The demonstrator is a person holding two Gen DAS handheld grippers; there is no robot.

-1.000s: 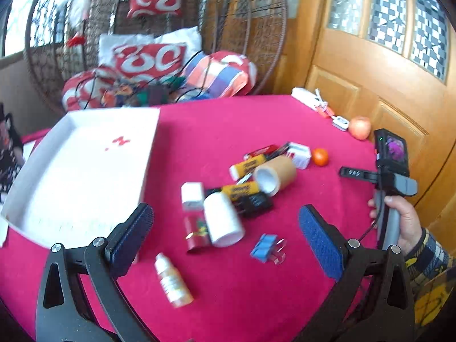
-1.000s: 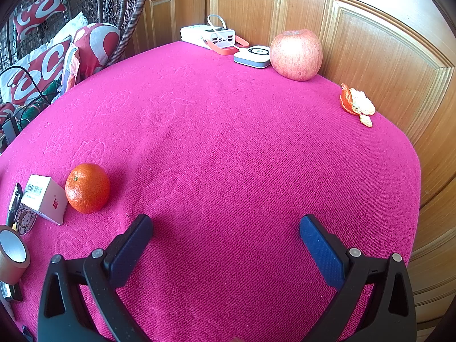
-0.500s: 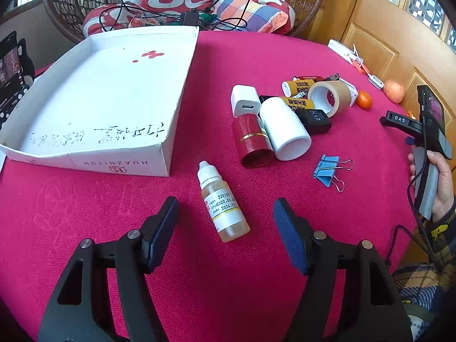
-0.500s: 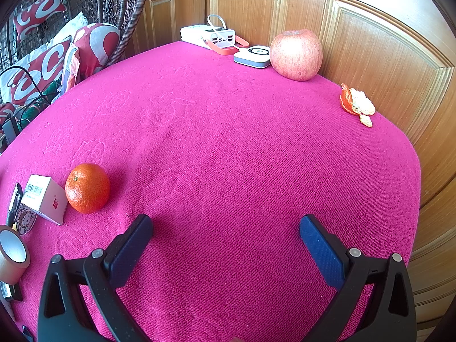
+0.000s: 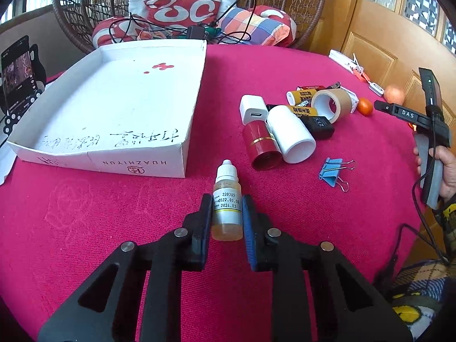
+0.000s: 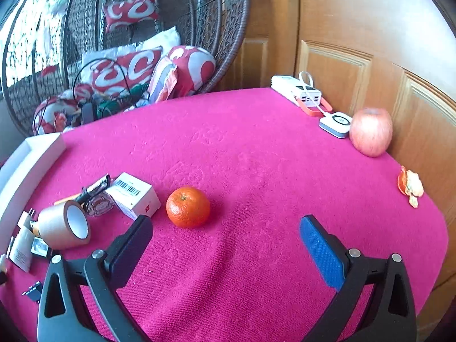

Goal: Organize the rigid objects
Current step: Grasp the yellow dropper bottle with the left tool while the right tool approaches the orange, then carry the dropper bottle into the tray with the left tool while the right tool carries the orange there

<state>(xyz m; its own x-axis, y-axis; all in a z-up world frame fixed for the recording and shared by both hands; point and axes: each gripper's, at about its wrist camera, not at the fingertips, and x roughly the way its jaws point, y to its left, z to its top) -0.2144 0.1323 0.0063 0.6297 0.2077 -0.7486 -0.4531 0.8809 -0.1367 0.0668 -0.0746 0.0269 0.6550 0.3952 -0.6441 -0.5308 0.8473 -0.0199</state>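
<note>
A round tabletop (image 5: 285, 65) under a magenta cloth carries one shallow white cardboard box (image 5: 114, 108), empty, at the far left. Right of it lies a cluster: one brown tape roll (image 5: 332, 105), one white plastic bottle (image 5: 290, 135) touching one dark red cylinder (image 5: 262, 146), one white charger cube (image 5: 252, 109), two yellow-labelled tubes, one black adapter. One orange mandarin (image 6: 188, 206) sits just ahead of the right gripper (image 6: 226, 240), whose jaws stand wide with nothing between them. One blue binder clip (image 5: 332, 171) lies apart. The left gripper (image 5: 227, 206), jaws just closing, clamps the small clear dropper bottle of yellow liquid (image 5: 227, 199) near the box's front corner.
</note>
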